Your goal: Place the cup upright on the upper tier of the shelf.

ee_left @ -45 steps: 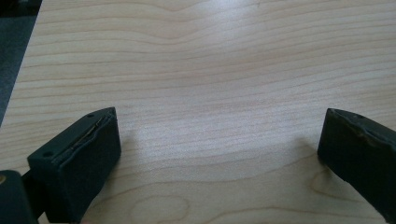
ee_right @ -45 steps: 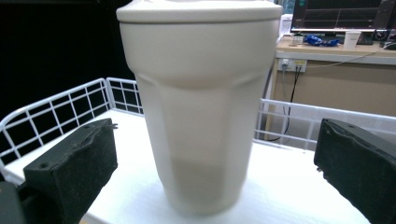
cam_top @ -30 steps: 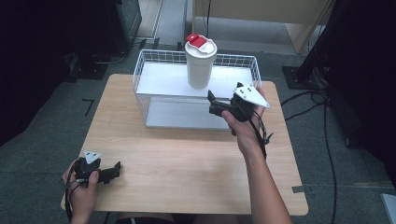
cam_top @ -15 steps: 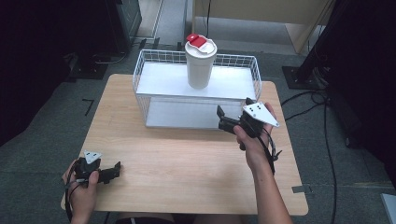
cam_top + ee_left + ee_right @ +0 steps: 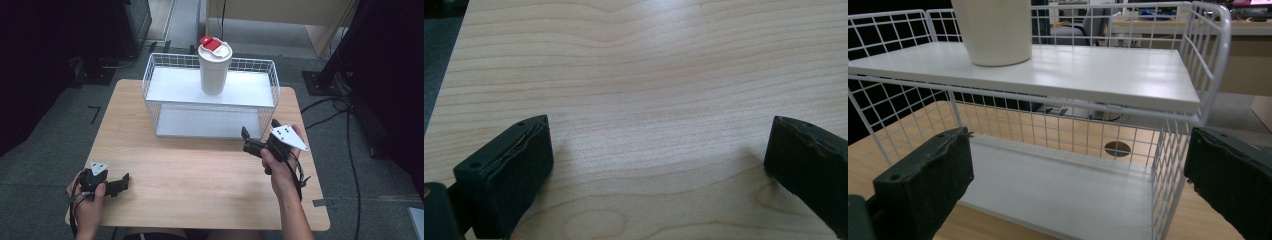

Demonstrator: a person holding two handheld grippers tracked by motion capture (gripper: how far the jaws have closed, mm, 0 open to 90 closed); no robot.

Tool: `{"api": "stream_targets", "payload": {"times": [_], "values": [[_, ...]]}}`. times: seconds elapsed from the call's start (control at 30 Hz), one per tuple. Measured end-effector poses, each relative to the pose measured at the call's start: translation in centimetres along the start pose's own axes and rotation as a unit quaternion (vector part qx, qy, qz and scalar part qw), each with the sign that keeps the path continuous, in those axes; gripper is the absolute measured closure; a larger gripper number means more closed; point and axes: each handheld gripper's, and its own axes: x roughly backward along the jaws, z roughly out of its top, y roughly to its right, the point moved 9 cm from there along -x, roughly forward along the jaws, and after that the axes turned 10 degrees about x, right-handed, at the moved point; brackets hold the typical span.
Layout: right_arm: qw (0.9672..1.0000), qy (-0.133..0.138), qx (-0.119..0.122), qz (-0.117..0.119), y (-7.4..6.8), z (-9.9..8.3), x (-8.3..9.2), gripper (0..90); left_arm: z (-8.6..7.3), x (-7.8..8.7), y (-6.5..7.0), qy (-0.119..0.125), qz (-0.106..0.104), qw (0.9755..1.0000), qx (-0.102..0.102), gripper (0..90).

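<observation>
Currently, from the high view we see the white cup (image 5: 214,67) with its red-tabbed lid standing upright on the top shelf of the white wire rack (image 5: 150,82), toward the rack's middle. The rack sits at the far side of the table (image 5: 200,180). Our right gripper (image 5: 252,140) hovers just in front of the rack's lower right corner, jaws apart, holding nothing, well apart from the cup. Our left gripper (image 5: 120,183) rests low at the table's near left corner, far from the rack.

Left gripper view: both jaws of the left gripper (image 5: 659,165) spread wide, bare table wood (image 5: 649,75) between them, nothing clamped.

Right gripper view: jaws of the right gripper (image 5: 1078,185) wide apart and empty. Between them we see the rack's (image 5: 1208,55) front mesh and lower shelf. The cup's base (image 5: 994,32) stands on the upper shelf, upper left of this view, above jaw level.
</observation>
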Motion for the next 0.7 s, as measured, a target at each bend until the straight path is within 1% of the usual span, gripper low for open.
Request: {"api": "stream_targets", "payload": {"times": [0.03, 0.07, 0.13, 0.2, 0.23, 0.27, 0.3, 0.33, 0.4, 0.43, 0.57, 0.7], "values": [[1.0, 0.0, 0.0, 0.0, 0.0, 0.0, 0.0, 0.0, 0.0, 0.0, 0.0, 0.0, 0.0, 1.0, 0.0, 0.0], [1.0, -0.003, -0.004, -0.003, 0.3, -0.5, 0.4, 0.0, 0.0, 0.0, 0.0, -0.001, 0.0, 1.0, -0.001, 0.0], [1.0, -0.004, -0.003, -0.003, 0.5, -0.7, 0.5, 0.0, 0.0, 0.0, 0.0, 0.0, 0.0, 1.0, 0.0, 0.0], [0.9999, -0.01, -0.003, -0.007, 1.0, -1.5, 1.1, 0.0, 0.0, 0.0, 0.0, -0.001, 0.0, 1.0, -0.001, 0.0], [0.9999, -0.01, -0.003, -0.007, 1.0, -1.5, 1.1, 0.0, 0.0, 0.0, 0.0, -0.001, 0.0, 1.0, -0.001, 0.0], [0.9998, -0.014, 0.002, -0.011, 1.2, -2.1, 1.3, 0.0, 0.0, 0.0, 0.0, -0.001, 0.0, 1.0, -0.001, 0.0], [0.9998, -0.014, 0.002, -0.011, 1.2, -2.1, 1.3, 0.0, 0.0, 0.0, 0.0, -0.001, 0.0, 1.0, -0.001, 0.0], [0.9997, -0.02, 0.006, -0.015, 1.5, -2.7, 1.6, 0.0, 0.0, 0.0, 0.0, -0.001, 0.0, 1.0, -0.001, 0.0], [0.9995, -0.025, 0.006, -0.018, 1.8, -3.3, 1.9, 0.0, 0.0, 0.0, 0.0, -0.001, 0.0, 1.0, -0.001, 0.0], [0.9995, -0.025, 0.006, -0.018, 1.8, -3.3, 1.9, 0.0, 0.0, 0.0, 0.0, -0.001, 0.0, 1.0, -0.001, 0.0], [0.9992, -0.031, -0.003, -0.025, 2.6, -4.5, 2.7, 0.0, 0.0, 0.0, 0.0, -0.001, 0.0, 1.0, -0.001, 0.0], [0.9985, -0.043, -0.004, -0.035, 3.3, -5.8, 3.4, 0.0, 0.0, 0.0, 0.0, -0.001, 0.0, 1.0, -0.001, 0.0]]}}
